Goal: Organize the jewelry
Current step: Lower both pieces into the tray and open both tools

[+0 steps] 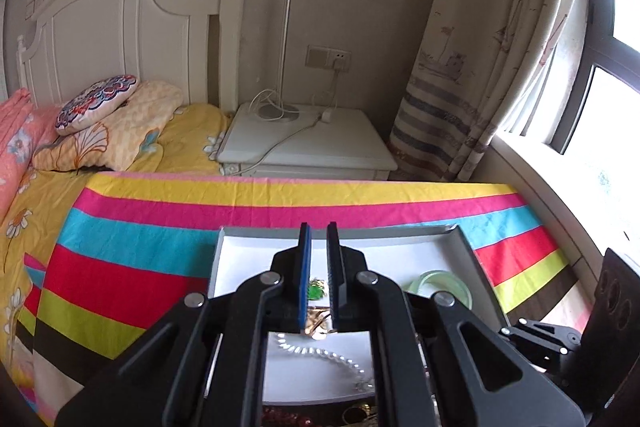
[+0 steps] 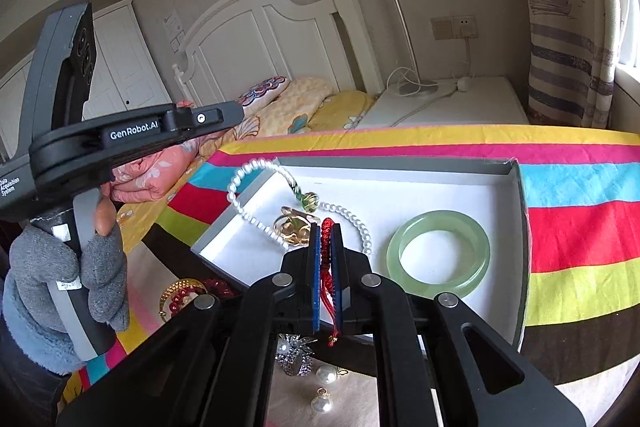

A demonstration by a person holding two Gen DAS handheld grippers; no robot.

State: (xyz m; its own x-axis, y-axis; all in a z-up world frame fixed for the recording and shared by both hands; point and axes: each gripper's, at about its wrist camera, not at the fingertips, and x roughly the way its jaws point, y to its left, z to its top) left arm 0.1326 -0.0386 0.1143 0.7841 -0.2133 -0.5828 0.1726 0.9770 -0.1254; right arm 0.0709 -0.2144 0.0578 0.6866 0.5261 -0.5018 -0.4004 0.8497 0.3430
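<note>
Sorting jewelry into the white tray [image 2: 440,187] on the striped cloth [image 2: 580,195], roughly midway by my read. Right gripper [image 2: 327,227] has its jaws clamped on a red cord bracelet [image 2: 327,263], which runs between the blue pads and dangles below them, held over the tray's near edge, not yet set down. Left gripper [image 1: 318,239] has jaws nearly together with a thin gap showing in its own view and nothing visibly pinched; from the right wrist view only its side shows, gripped by a gloved hand [image 2: 60,291], up and to the left of the tray. Already in the tray: green jade bangle [image 2: 438,253] lying flat at the right side, gold ring-like piece [image 2: 294,225] near the middle, green bead pendant [image 2: 310,199] just behind it, and a pearl necklace [image 2: 248,215] that is only partly in, its loop draping over the tray's left wall onto the cloth. Still outside the tray, on the cloth nearer the camera: a gold bangle with red beads [image 2: 182,297], a silver sparkly brooch [image 2: 294,353], and two loose pearl earrings [image 2: 326,375]. Left to do as I judge: drop the red bracelet in, tuck the necklace fully inside, move the remaining loose pieces. Nightstand [image 1: 304,143] and bed [image 1: 120,131] behind, not involved.
</note>
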